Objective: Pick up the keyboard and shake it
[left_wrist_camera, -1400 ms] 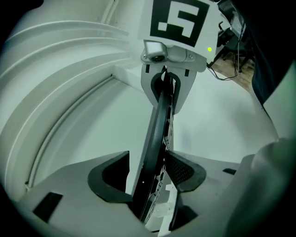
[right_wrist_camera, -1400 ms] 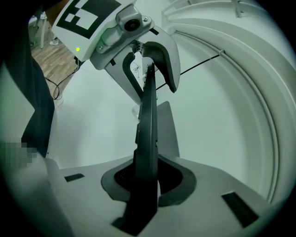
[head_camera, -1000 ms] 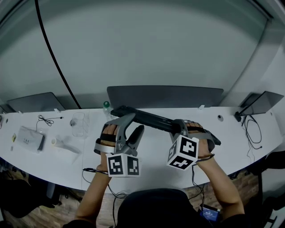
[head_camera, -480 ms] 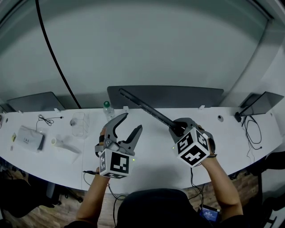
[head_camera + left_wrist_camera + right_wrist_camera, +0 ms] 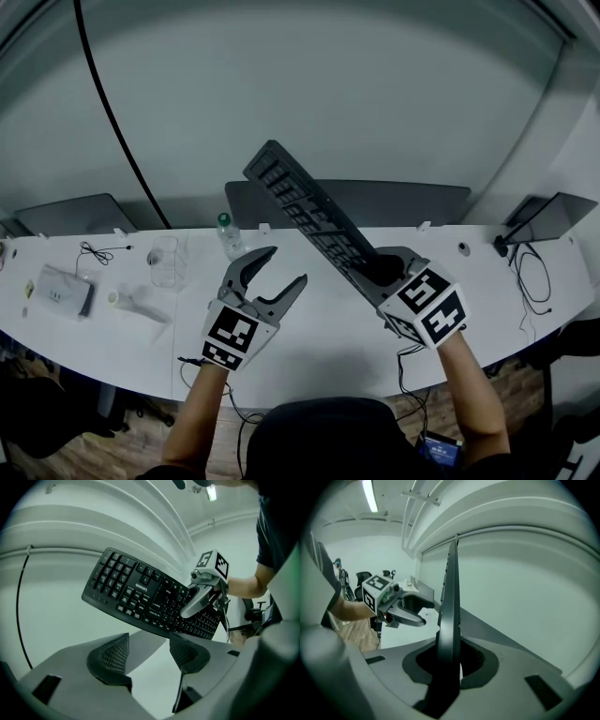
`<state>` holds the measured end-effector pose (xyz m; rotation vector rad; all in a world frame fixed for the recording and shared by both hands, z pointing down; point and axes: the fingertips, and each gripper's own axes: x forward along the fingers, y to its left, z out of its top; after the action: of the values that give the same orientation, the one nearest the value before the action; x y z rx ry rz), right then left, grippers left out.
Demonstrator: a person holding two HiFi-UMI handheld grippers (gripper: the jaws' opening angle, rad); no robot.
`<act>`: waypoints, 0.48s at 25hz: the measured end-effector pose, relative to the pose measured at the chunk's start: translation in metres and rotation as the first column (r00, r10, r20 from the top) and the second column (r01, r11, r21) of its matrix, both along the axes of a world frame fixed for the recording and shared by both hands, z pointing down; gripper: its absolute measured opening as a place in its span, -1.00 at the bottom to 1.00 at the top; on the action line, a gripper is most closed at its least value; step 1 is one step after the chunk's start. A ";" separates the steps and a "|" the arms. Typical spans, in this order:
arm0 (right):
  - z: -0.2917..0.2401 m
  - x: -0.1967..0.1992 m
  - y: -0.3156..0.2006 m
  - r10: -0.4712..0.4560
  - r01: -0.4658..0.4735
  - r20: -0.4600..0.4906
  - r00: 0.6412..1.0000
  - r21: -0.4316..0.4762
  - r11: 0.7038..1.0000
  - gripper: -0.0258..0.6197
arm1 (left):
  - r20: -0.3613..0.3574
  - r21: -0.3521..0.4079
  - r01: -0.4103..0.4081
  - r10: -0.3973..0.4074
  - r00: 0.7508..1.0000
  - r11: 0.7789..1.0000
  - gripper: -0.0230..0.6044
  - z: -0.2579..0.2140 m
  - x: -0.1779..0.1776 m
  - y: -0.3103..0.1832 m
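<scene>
A black keyboard (image 5: 314, 220) is up in the air above the white desk (image 5: 323, 352). It slants from my right gripper (image 5: 380, 272) up toward the upper left, keys showing. The right gripper is shut on its lower end, and in the right gripper view the keyboard (image 5: 451, 597) stands edge-on between the jaws. My left gripper (image 5: 284, 265) hangs below the keyboard, apart from it. Its jaws have just been opening and nothing is between them. From the left gripper view, the keyboard (image 5: 150, 599) and the right gripper (image 5: 201, 597) are beyond the empty jaws.
A small bottle (image 5: 225, 232), a clear plastic cup (image 5: 164, 261) and a white box (image 5: 64, 292) stand on the desk's left. A dark grey panel (image 5: 403, 202) runs along the back. Closed laptops lie at far left (image 5: 75, 214) and far right (image 5: 548, 217). A black cable (image 5: 103, 103) hangs by the wall.
The right gripper has risen and rolled, swinging the keyboard's far end up from near the desk and turning its keys into sight. The left gripper has rolled and stands free of the keyboard.
</scene>
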<state>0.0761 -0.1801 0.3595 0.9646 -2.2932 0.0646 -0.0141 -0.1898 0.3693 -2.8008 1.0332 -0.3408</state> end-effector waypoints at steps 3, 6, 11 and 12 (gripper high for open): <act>-0.011 -0.006 0.005 -0.040 0.044 0.136 0.990 -0.028 0.999 -0.65 | -0.113 -0.080 -0.087 0.077 0.991 0.993 -0.02 0.002 0.009 0.008; -0.022 -0.014 0.011 -0.091 0.112 0.306 0.948 -0.051 0.992 -0.65 | -0.266 -0.157 -0.177 0.131 0.955 0.972 0.07 -0.004 0.015 0.014; -0.034 -0.020 0.015 -0.117 0.172 0.467 0.876 -0.076 0.982 -0.65 | -0.311 -0.187 -0.277 0.211 0.927 0.942 0.10 -0.004 0.024 0.027; -0.036 -0.020 0.016 -0.125 0.181 0.484 0.866 -0.072 0.981 -0.65 | -0.327 -0.194 -0.308 0.235 0.915 0.931 0.10 -0.004 0.026 0.031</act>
<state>0.0558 -0.1645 0.3239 0.7621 -2.7754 0.4061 0.0122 -0.1586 0.3649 -3.2399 0.6627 -0.0052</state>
